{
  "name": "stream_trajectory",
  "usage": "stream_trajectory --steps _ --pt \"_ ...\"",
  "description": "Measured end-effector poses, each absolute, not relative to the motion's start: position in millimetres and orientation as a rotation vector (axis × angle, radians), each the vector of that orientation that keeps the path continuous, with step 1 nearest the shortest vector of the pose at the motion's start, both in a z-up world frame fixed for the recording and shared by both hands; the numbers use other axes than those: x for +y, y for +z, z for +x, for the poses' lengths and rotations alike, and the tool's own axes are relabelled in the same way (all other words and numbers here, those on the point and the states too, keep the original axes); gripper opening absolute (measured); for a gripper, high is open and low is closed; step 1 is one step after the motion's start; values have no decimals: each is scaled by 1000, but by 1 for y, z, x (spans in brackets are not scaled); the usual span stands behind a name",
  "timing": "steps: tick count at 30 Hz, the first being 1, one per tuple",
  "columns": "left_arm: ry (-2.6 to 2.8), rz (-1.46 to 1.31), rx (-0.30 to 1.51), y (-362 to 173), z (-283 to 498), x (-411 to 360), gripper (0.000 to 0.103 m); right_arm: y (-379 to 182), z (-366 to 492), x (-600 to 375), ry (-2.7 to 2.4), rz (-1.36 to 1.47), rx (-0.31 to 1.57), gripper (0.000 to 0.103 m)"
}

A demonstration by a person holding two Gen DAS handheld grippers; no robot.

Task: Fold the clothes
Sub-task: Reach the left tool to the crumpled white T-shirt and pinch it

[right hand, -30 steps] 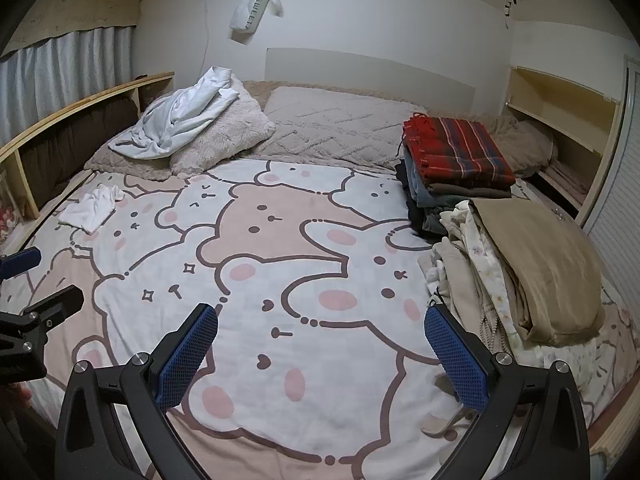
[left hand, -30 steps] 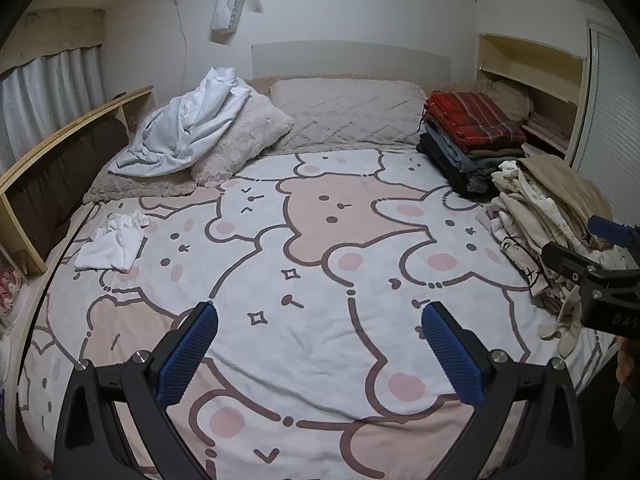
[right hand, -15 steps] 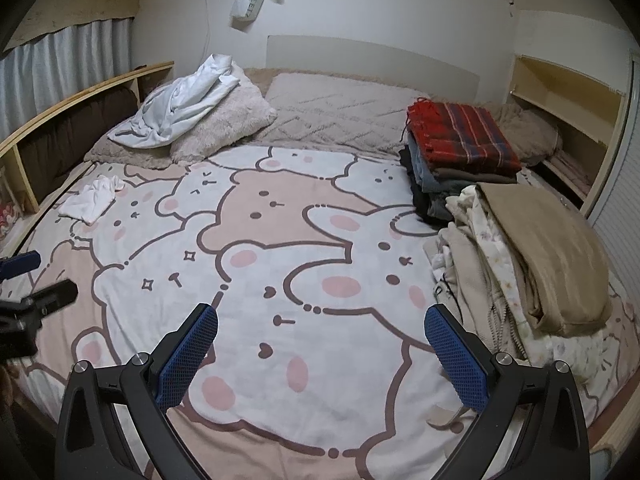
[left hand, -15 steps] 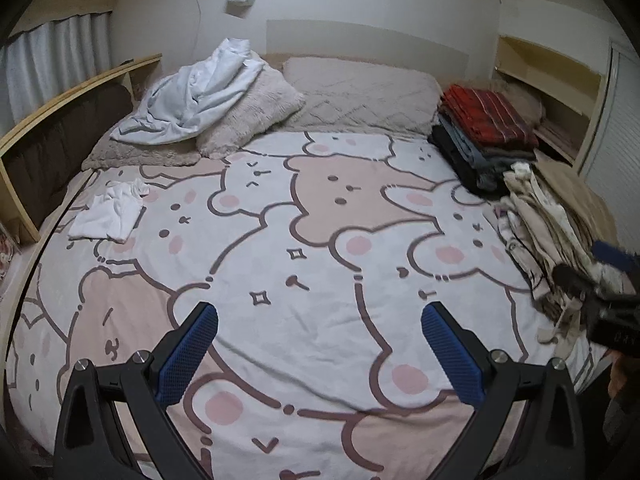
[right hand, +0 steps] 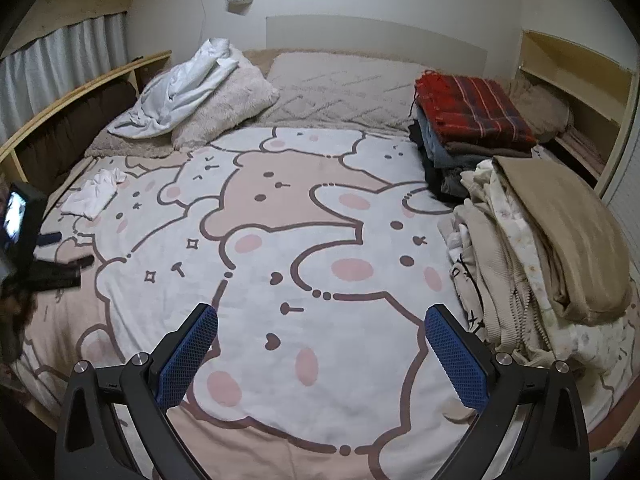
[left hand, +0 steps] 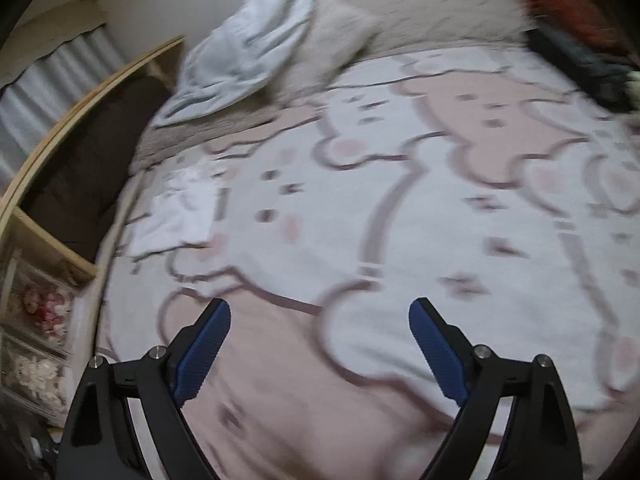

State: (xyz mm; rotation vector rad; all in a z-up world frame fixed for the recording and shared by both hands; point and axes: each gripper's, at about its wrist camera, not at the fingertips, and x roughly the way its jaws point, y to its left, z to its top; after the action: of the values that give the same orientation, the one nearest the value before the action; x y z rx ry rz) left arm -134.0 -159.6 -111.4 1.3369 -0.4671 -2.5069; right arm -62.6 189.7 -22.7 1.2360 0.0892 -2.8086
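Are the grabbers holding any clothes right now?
No. The left gripper and right gripper are both open with nothing between their fingers, above the blanket.

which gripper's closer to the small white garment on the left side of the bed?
Left. The left gripper hangs open just short of the small white garment; the right gripper, also open, sits over mid-bed, well to its right.

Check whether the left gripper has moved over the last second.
Yes. The left gripper swung toward the bed's left side: the small white garment sits nearer centre in its blurred view, and the clothes stacks slid off right.
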Motion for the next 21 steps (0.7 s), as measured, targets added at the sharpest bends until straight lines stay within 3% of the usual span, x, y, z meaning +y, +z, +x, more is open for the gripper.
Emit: stream_trajectory --steps 8,15,16,17,19,21 --pt "-2176 1266 -655 -176 -229 -267 91 -40 -87 175 -2763 1323 121 103" --pt "-2041 1325 -563 -203 -301 -335 90 -58 -111 169 -2743 1420 177 103" --pt "-2044 1349 -522 -202 -309 -344 64 -60 -114 169 -2741 1433 179 103" --pt "-2047 1377 -477 -199 -316 -352 18 -62 -116 169 -2738 1446 181 103" --pt "-2050 1445 -373 -189 -324 -366 15 -65 -121 170 -2733 1471 184 103" --pt "-2070 1386 -402 -166 -326 -367 9 -64 -121 172 -2730 1465 170 103"
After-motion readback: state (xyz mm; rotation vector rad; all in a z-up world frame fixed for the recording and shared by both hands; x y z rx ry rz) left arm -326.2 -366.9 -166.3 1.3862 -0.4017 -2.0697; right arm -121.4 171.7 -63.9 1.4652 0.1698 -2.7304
